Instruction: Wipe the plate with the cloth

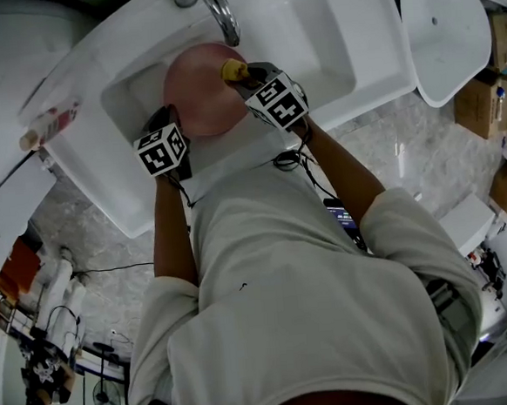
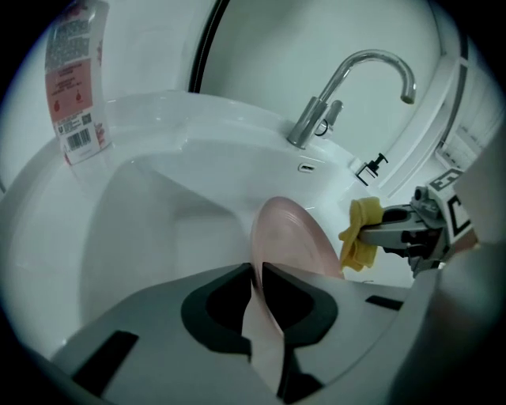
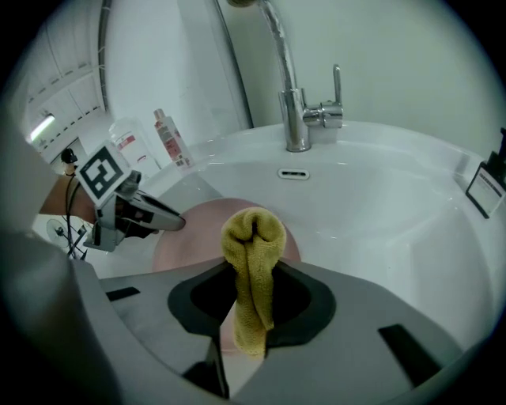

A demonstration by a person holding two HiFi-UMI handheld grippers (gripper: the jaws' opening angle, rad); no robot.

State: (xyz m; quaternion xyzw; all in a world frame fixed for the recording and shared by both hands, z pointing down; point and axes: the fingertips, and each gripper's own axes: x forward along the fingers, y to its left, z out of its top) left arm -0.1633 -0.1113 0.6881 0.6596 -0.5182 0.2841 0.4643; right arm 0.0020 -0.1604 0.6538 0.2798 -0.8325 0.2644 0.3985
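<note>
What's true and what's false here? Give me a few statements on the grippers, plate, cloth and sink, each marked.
1. The left gripper is shut on the rim of the pink plate. True.
2. The right gripper holds a blue sponge. False: it is shut on a yellow cloth.
3. Water is running from the tap. False: no stream shows under the spout in any view.
4. A bottle with a red label is on the edge of the sink. True.
5. The plate is held over the sink. True.
</note>
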